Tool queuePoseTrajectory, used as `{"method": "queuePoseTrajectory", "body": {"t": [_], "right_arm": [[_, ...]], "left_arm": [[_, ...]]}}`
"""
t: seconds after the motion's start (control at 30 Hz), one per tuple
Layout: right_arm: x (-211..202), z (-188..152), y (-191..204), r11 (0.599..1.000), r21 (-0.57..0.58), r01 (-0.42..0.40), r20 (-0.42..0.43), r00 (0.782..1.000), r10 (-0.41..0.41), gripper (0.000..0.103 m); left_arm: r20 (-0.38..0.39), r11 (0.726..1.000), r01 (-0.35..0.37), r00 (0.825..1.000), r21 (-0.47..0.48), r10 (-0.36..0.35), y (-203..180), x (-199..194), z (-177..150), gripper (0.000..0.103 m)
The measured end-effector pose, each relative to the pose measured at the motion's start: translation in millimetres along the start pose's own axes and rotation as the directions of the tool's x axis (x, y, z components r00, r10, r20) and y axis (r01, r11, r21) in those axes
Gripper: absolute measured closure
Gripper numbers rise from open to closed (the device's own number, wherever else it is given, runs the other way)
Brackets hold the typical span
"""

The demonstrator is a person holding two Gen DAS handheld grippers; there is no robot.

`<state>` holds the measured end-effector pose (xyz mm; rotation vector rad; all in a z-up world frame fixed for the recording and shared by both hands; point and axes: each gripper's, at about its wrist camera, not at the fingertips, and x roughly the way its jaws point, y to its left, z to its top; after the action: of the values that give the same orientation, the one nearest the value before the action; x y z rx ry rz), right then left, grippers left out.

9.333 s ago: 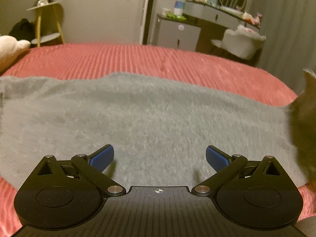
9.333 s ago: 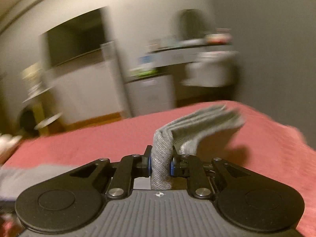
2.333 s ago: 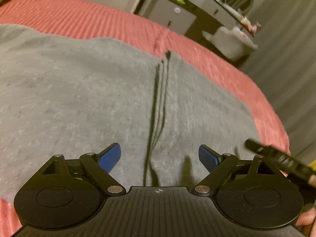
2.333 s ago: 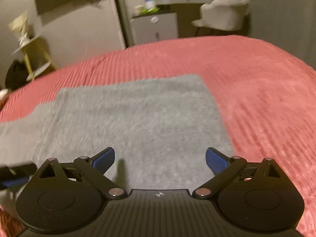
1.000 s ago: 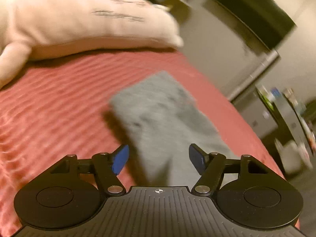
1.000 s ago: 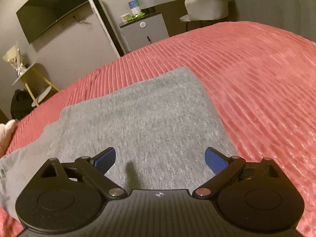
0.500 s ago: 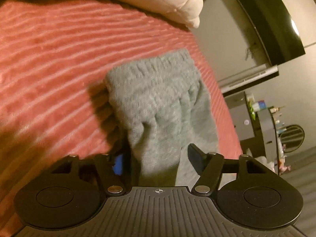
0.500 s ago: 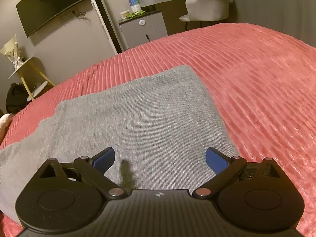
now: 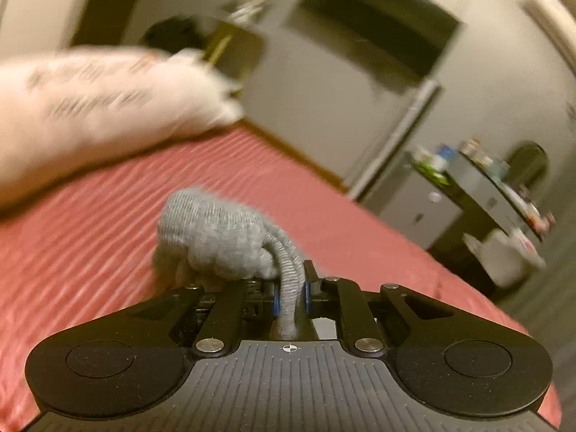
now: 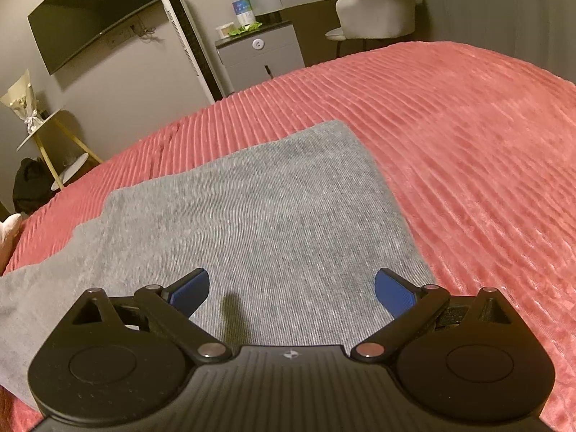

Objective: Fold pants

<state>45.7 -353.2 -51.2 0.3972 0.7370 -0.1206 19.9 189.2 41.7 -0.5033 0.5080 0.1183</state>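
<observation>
The grey pants (image 10: 259, 216) lie partly folded on the red ribbed bedspread (image 10: 468, 136) in the right wrist view, a doubled layer on top and a lower layer running off to the left. My right gripper (image 10: 292, 289) is open and empty just above the near edge of the folded part. My left gripper (image 9: 290, 293) is shut on a bunched end of the grey pants (image 9: 223, 237) and holds it lifted above the bedspread (image 9: 90, 252). The left view is blurred.
A pale pillow (image 9: 90, 108) lies at the left of the bed. Beyond the bed stand a grey cabinet (image 10: 259, 54), a dressing table with a chair (image 10: 378, 18), a small side table (image 10: 54, 136) and a wall TV (image 10: 93, 10).
My left gripper has shut on the end of the pants and lifted it off the bed, swinging upward. My right gripper has stayed open over the folded part.
</observation>
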Motion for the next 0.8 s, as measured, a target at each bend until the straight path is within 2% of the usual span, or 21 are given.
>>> {"method": "queuePoseTrajectory", "body": {"t": [0.07,0.13,0.17,0.27,0.33,0.4,0.43,0.47,0.5,0.57,0.63,0.67,0.73,0.8], "right_arm": [[0,0,-1,1.0,0.006,-0.004,0.003,1.0,0.004,0.004],[-1,0,-3,1.0,0.02,-0.012,0.008,1.0,0.012,0.004],[-1,1,-4,1.0,0.025,-0.015,0.01,1.0,0.015,0.004],[-1,1,-3,0.999,0.032,-0.018,0.018,1.0,0.017,0.004],[-2,1,-4,0.999,0.039,-0.022,0.025,0.999,0.021,0.004],[-4,1,-5,0.998,0.052,-0.032,0.032,0.999,0.03,0.004],[-5,1,-7,0.997,0.062,-0.04,0.038,0.999,0.037,0.004],[-6,1,-8,0.996,0.072,-0.048,0.042,0.998,0.045,0.004],[-7,1,-10,0.995,0.083,-0.058,0.048,0.997,0.054,0.004],[-8,2,-15,0.991,0.106,-0.078,0.055,0.996,0.073,0.004],[-10,2,-19,0.987,0.125,-0.1,0.062,0.994,0.093,0.004],[-10,2,-21,0.984,0.134,-0.115,0.065,0.992,0.107,0.004],[-12,3,-23,0.976,0.15,-0.16,0.074,0.986,0.15,0.004],[-15,3,-22,0.96,0.159,-0.23,0.082,0.972,0.219,0.006]], "left_arm": [[0.023,0.991,0.036,0.999,0.125,-0.039,-36,-6,-1,0.089],[0.03,0.962,0.076,0.996,0.263,-0.087,-76,-12,-10,0.089],[0.026,0.944,0.1,0.993,0.314,-0.114,-94,-16,-18,0.089],[-0.019,0.865,0.191,0.978,0.464,-0.206,-152,-17,-49,0.088],[-0.075,0.804,0.234,0.97,0.547,-0.231,-188,-12,-81,0.088],[-0.155,0.742,0.274,0.961,0.612,-0.227,-214,-3,-118,0.081],[-0.217,0.703,0.306,0.952,0.642,-0.216,-223,4,-140,0.068],[-0.276,0.678,0.33,0.942,0.657,-0.191,-230,11,-158,0.059],[-0.353,0.66,0.365,0.922,0.657,-0.158,-234,19,-178,0.057],[-0.445,0.667,0.389,0.89,0.636,-0.095,-233,29,-199,0.052],[-0.435,0.682,0.365,0.897,0.634,-0.076,-230,23,-199,0.048],[-0.428,0.705,0.356,0.9,0.613,-0.082,-227,18,-190,0.034],[-0.388,0.788,0.31,0.916,0.531,-0.099,-215,8,-167,0.016],[-0.33,0.867,0.224,0.941,0.445,-0.073,-195,1,-149,0.014]]}}
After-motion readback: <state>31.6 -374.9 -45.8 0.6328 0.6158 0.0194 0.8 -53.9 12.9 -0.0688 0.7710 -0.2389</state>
